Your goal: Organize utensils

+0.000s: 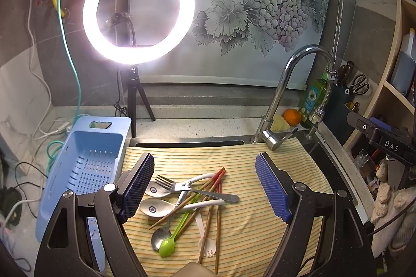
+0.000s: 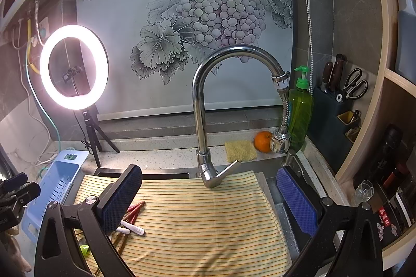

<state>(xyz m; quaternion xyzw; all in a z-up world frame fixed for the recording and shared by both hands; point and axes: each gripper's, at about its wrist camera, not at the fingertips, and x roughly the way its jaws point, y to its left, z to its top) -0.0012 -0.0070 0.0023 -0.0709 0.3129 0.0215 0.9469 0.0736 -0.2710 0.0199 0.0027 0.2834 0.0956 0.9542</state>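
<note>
The left gripper [image 1: 204,187] stands with its jaws wide apart and nothing between the blue pads, hanging over a loose pile of utensils [image 1: 191,201] on the striped cloth [image 1: 249,219]. Only the left wrist view shows the pile whole: a metal fork [image 1: 182,187], two white spoons [image 1: 156,206], a metal spoon [image 1: 160,238], a green spoon [image 1: 167,245], a white spork [image 1: 205,243] and several chopsticks [image 1: 212,201] lying crossed over one another. The right gripper [image 2: 209,197] is also spread wide and empty, over bare cloth; in its view the left finger [image 2: 122,196] hides most of the pile. The right wrist view alone shows the yellow sponge [image 2: 240,151] flat and the pump of the green soap bottle [image 2: 300,113].

The other gripper's body at the right edge of the left view reads "DAS" [image 1: 391,145]. The bottle label is too small to read.

The cloth covers the sink [image 1: 187,143] below the faucet [image 2: 208,105]. A blue drainer basket [image 1: 85,165] sits left of the cloth on the speckled counter [image 1: 197,126]. Behind stand a lit ring light [image 1: 139,10], an orange [image 2: 262,141], a knife block with scissors [image 2: 335,97], and a grape-pattern blind [image 2: 208,4].
</note>
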